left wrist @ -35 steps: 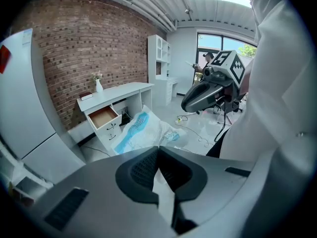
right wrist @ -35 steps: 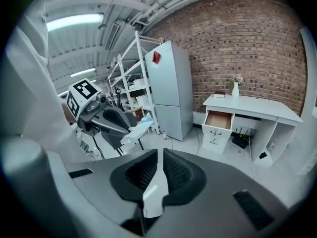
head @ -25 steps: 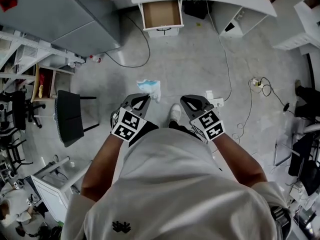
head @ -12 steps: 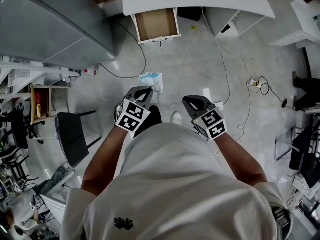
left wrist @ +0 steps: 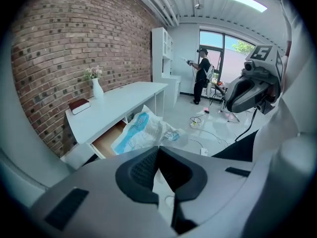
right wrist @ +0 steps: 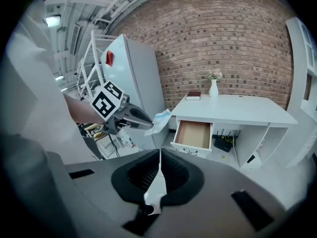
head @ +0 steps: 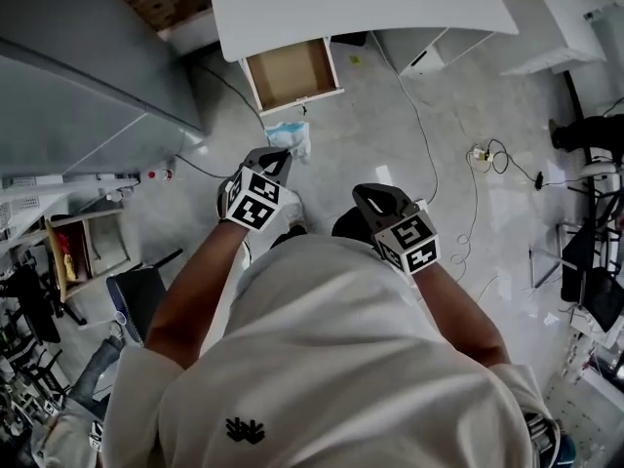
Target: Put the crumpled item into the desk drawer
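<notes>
My left gripper is shut on the crumpled item, a white and blue plastic wrapper that sticks out past its tips. In the left gripper view the crumpled item fills the space just ahead of the left gripper. The desk drawer stands pulled open under the white desk, its brown inside bare, a short way beyond the item. My right gripper is held back beside my body, shut with nothing in it. From the right gripper I see the drawer and the left gripper.
A tall grey cabinet stands left of the desk. Cables and a power strip lie on the floor at right. A vase and a book sit on the desk. A dark chair is at left. A person stands far off.
I have come nearer to the desk, and the open drawer now lies closer ahead. The left gripper has carried the crumpled item forward towards it. The right gripper stays back.
</notes>
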### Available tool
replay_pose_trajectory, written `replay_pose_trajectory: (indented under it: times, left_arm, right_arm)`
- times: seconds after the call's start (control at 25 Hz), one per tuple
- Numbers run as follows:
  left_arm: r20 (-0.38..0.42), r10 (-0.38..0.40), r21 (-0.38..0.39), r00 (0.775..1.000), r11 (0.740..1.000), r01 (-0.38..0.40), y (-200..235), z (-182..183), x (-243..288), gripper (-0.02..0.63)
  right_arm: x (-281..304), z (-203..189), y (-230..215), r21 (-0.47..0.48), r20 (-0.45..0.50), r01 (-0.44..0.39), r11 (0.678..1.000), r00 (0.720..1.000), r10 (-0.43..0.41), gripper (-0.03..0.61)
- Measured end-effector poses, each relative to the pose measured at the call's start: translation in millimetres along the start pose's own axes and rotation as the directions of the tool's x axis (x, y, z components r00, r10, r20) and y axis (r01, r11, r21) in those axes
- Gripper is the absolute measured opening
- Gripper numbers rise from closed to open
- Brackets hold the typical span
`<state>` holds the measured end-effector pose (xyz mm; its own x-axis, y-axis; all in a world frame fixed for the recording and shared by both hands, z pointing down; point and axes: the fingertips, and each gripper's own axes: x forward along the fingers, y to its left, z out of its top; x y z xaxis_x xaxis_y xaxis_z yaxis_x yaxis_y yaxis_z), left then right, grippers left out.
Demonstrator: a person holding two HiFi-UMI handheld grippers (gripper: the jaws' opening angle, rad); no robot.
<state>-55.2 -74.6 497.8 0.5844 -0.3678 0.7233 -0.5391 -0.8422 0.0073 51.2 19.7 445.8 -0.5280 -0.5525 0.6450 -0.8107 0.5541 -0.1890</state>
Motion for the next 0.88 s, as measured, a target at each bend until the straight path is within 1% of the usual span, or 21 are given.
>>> replay_pose_trajectory:
  times: [0.08, 0.16, 0.24, 0.4, 0.52, 0.6, 0.68, 0.76, 0.88]
  left_arm:
    - [-0.01, -0.008, 0.003, 1.0, 1.0, 0.008, 22.7, 0.9, 15.7, 0.025]
    - [-0.018, -0.007, -0.006, 1.0, 1.0, 0.007, 41.7, 2.1, 31.9, 0.023]
    - [-0.025, 0.001, -0.009, 1.0, 1.0, -0.002, 58.7, 8.9, 51.9, 0.025]
    - [-0.058, 0.022, -0.021, 0.998, 1.0, -0.023, 87.1, 24.0, 102.5, 0.025]
    - [-0.098, 0.039, -0.04, 0.994, 0.998, -0.043, 109.4, 35.2, 145.3, 0.025]
    - [-0.135, 0.056, -0.057, 0.989, 0.996, -0.064, 127.5, 39.7, 176.5, 0.025]
    - [-0.172, 0.067, -0.073, 0.983, 0.994, -0.08, 149.2, 36.2, 206.5, 0.025]
    - [-0.202, 0.079, -0.075, 0.976, 0.993, -0.096, 171.9, 23.1, 231.7, 0.025]
    - [-0.243, 0.105, -0.074, 0.964, 0.989, -0.127, 192.9, 6.7, 268.0, 0.025]
  right_arm:
    - [11.0, 12.4, -4.4, 0.019, 0.006, 0.016, 1.0, 1.0, -0.016, 0.035]
    - [18.6, 21.6, -10.5, 0.016, 0.002, 0.021, 1.0, 1.0, -0.021, 0.035]
    - [25.2, 30.5, -26.4, 0.01, -0.005, 0.024, 1.0, 1.0, -0.024, 0.035]
    - [39.4, 37.2, -77.2, 0.032, -0.016, 0.017, 0.999, 1.0, -0.016, 0.035]
    - [55.7, 53.6, -116.7, 0.026, -0.018, -0.018, 1.0, 1.0, 0.018, 0.035]
    - [70.0, 63.4, -147.5, 0.027, -0.038, -0.05, 0.998, 0.998, 0.051, 0.035]
    - [89.7, 73.0, -174.5, 0.027, -0.064, -0.078, 0.997, 0.995, 0.079, 0.035]
    - [111.9, 80.9, -192.6, 0.029, -0.089, -0.094, 0.995, 0.991, 0.097, 0.035]
    - [127.9, 82.0, -218.3, 0.041, -0.117, -0.105, 0.994, 0.987, 0.109, 0.035]
